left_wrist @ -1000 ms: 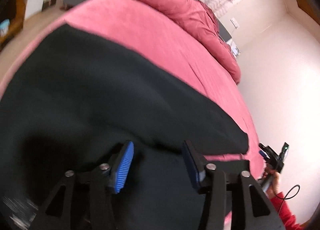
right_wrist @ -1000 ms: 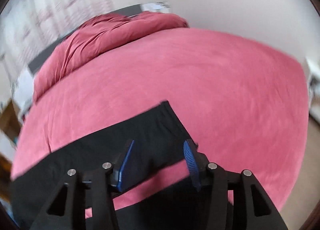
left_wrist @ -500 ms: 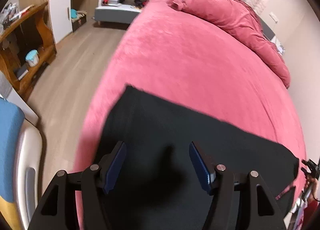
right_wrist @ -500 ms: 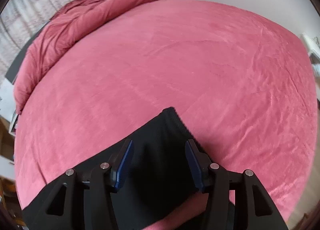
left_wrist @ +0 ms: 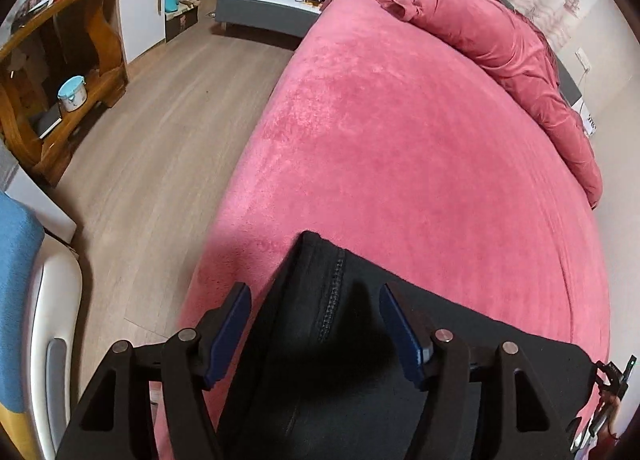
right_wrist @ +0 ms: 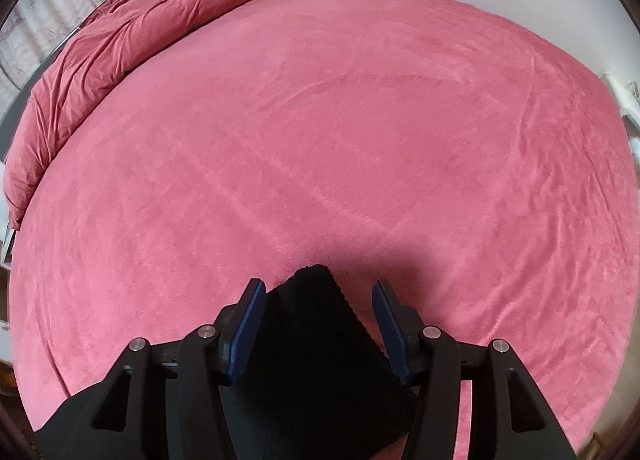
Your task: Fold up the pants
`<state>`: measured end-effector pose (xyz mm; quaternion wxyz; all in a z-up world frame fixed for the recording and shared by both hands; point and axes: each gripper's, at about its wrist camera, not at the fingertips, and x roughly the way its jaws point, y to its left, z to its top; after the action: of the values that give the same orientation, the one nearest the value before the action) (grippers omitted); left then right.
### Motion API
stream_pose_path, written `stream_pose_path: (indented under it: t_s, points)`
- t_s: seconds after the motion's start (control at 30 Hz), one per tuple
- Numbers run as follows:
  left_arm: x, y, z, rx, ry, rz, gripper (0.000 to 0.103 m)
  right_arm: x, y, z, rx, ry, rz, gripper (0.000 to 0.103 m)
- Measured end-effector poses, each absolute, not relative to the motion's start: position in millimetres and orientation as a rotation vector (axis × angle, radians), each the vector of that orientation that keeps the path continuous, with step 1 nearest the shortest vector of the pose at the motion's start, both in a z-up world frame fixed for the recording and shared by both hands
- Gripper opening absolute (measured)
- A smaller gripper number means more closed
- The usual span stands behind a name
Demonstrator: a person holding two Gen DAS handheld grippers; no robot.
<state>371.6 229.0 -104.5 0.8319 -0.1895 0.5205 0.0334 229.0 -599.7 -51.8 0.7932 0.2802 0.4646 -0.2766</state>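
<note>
Both grippers moved to the corners of the pants. My left gripper and right gripper are wide open, holding nothing. One corner pokes toward 12 o'clock between each pair. Pants lie sideways across the bed.

The right claw hangs with its blue-padded fingers spread apart over a corner of the black fabric pants. The pants lie on the pink plush bed; a rumpled dark-pink duvet is bunched along the bed's far-left edge.
</note>
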Motion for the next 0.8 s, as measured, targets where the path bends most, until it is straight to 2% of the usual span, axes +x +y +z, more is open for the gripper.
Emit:
stream_pose_path:
  t_s: [0.03,0.3,0.67,0.8]
  points:
    - [372.4,229.4,-106.2,-0.389,1.11,0.079,0.072,229.9,-600.5,-54.0,0.616,0.996,-0.591,0.056]
    - [367.8,232.7,-92.7,-0.387,1.038,0.02,0.072,236.1,-588.3,-59.9,0.613,0.991,-0.592,0.056]
    - [387.8,210.2,-103.9,-0.357,1.105,-0.009,0.072,245.6,-587.1,-69.7,0.622,1.035,-0.61,0.061]
    - [379.6,184.6,-81.0,-0.211,0.977,0.033,0.07,243.9,-587.0,-65.6,0.606,1.005,-0.64,0.06]
